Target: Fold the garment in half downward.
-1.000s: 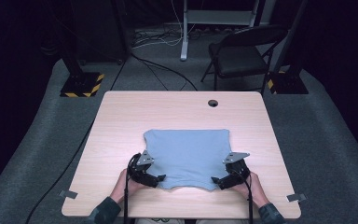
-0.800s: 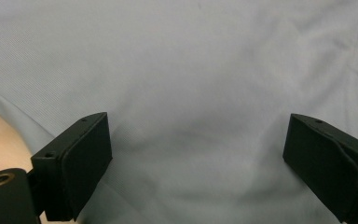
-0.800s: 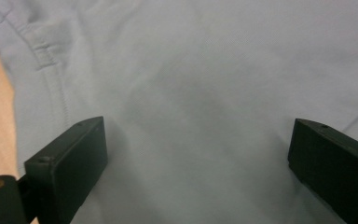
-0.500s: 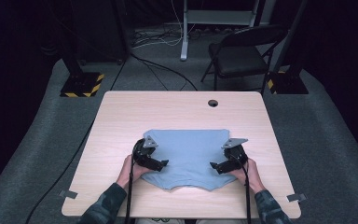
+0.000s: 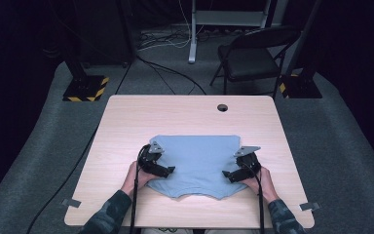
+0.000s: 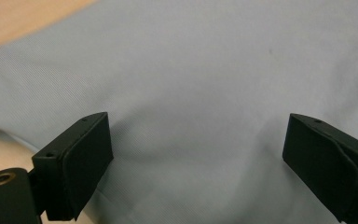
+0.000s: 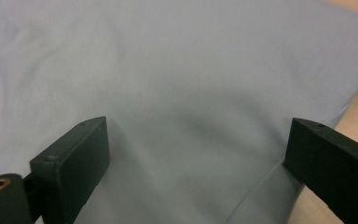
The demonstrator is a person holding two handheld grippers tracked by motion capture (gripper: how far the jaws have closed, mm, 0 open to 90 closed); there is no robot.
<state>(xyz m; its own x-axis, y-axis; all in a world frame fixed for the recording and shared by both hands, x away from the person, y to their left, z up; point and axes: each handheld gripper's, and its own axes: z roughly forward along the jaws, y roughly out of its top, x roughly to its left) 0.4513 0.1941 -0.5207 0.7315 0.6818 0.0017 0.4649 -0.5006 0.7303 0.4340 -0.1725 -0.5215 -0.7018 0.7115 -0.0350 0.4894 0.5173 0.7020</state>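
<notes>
The left gripper (image 5: 168, 170) is held with its jaws spread wide over the left part of a light blue, fine-knit cloth garment (image 5: 197, 163); in the left gripper view the fabric (image 6: 200, 79) is seen between and beyond the two black jaws, and nothing is pinched. The right gripper (image 5: 228, 174) is likewise spread apart over the garment's right part, with the fabric (image 7: 168, 84) and a curved hem seen between its jaws. Whether the jaw tips touch the cloth cannot be told.

The garment is laid flat on the near half of a pale wooden table (image 5: 185, 114), slightly right of centre. Its long axis is set across the table, left to right; its straight edge is turned away from the person and its notched, curved edge toward the person. No label, brand or writing can be read on it.

Compared with half a second ago, both grippers are found slightly farther forward on the cloth, and the garment's outline is little changed.
</notes>
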